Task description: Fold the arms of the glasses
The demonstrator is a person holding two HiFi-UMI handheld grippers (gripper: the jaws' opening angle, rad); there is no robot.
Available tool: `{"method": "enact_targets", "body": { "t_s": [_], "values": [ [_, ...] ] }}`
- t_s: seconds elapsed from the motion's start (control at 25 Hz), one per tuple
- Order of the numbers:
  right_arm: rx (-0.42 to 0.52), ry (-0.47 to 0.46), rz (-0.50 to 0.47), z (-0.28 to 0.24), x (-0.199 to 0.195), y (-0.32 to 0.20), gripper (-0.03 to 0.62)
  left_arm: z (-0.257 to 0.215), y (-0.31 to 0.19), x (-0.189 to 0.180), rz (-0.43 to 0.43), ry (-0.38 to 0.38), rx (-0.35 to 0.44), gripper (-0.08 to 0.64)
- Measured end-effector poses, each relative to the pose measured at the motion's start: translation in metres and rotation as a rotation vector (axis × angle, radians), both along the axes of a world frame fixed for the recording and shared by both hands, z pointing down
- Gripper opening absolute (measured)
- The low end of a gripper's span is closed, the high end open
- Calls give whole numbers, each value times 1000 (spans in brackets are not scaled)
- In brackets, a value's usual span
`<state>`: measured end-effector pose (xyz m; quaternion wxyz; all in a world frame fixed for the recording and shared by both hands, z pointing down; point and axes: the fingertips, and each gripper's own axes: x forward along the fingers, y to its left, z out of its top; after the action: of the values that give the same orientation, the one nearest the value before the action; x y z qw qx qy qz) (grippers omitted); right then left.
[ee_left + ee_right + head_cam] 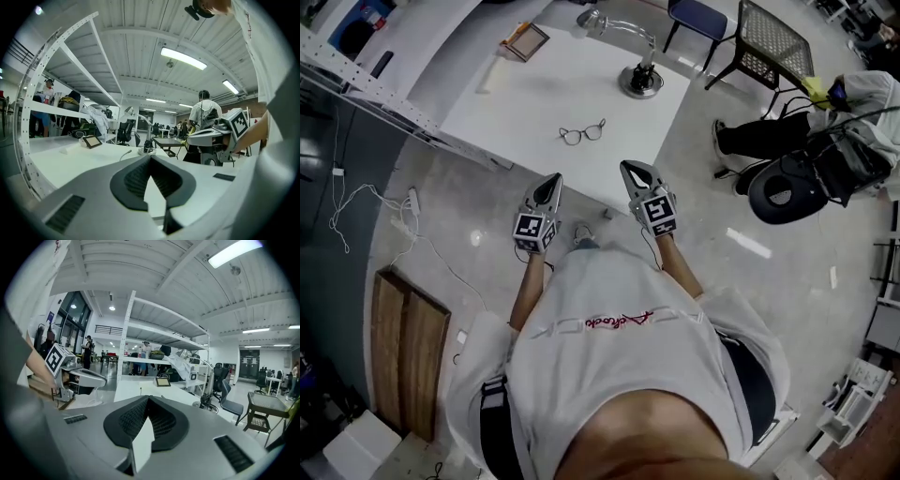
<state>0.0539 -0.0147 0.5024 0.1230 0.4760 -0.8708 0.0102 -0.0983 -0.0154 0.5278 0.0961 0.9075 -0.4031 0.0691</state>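
Note:
The glasses (582, 132), thin dark frames with their arms spread, lie on the white table (581, 84) near its front edge. My left gripper (553, 178) hovers off the table's near edge, just short of the glasses and slightly left of them. Its jaws meet at the tip (150, 158), shut and empty. My right gripper (628, 167) is beside it on the right, also short of the table edge. It is shut with nothing held (148, 399). Each gripper shows in the other's view, the right (220, 129) and the left (79, 376).
A desk lamp (639, 80) stands at the table's back right, and a small framed tablet (525, 41) at its back left. A white shelf rack (366, 84) runs along the left. Chairs (773, 42) and a seated person's legs (759, 139) are at the right.

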Motion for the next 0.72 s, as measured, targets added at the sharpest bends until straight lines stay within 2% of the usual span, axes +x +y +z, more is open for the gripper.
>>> {"method": "enact_targets", "body": {
  "t_s": [0.28,0.56,0.72],
  "values": [
    [-18,-2,70,4,0,-50,-6,8,-51,-10,59,-13,-23,21],
    [-54,4,107,19,4,-73,-6,25,-83,-16,109,-43,-54,21],
    [-88,7,112,31,8,-79,-6,39,-89,-15,129,-46,-99,21]
  ]
}}
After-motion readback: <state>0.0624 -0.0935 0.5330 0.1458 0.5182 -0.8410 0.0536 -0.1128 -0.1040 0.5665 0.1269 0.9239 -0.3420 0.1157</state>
